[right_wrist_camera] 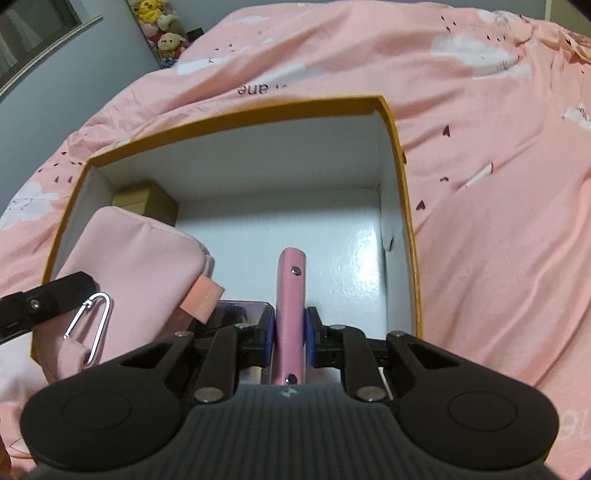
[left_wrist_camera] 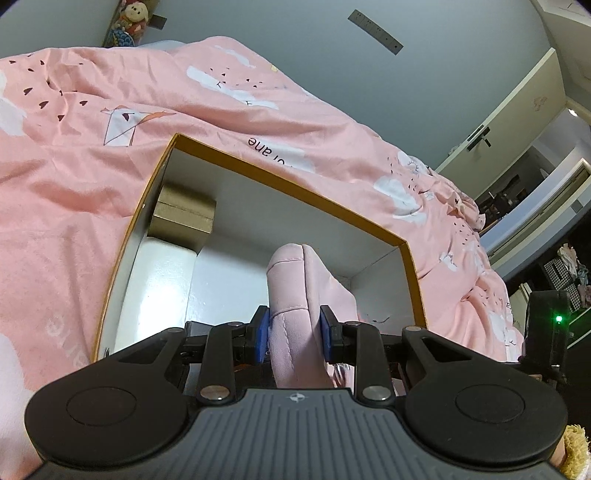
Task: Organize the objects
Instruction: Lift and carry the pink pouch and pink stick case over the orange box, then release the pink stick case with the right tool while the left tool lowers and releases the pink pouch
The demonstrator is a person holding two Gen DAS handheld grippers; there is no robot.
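Home bedroom, I'm working over a bed (left_wrist_camera: 92,177). Pink duvet cover (right_wrist_camera: 480,147) with white clouds, small dark hearts and printed lettering fills most of both views, rumpled. Stuffed toys (right_wrist_camera: 162,26) piled in the corner by the grey-blue wall (left_wrist_camera: 332,74); one more plush doll (left_wrist_camera: 135,16) shows in the left wrist view. A pale door with a dark handle (left_wrist_camera: 480,138) stands open to another room beyond. Window frame (right_wrist_camera: 37,40) at the upper left of the right wrist view. An open cardboard box with an orange rim (right_wrist_camera: 240,112) sits on the bedding. Domestic, lived-in, indoor lighting.
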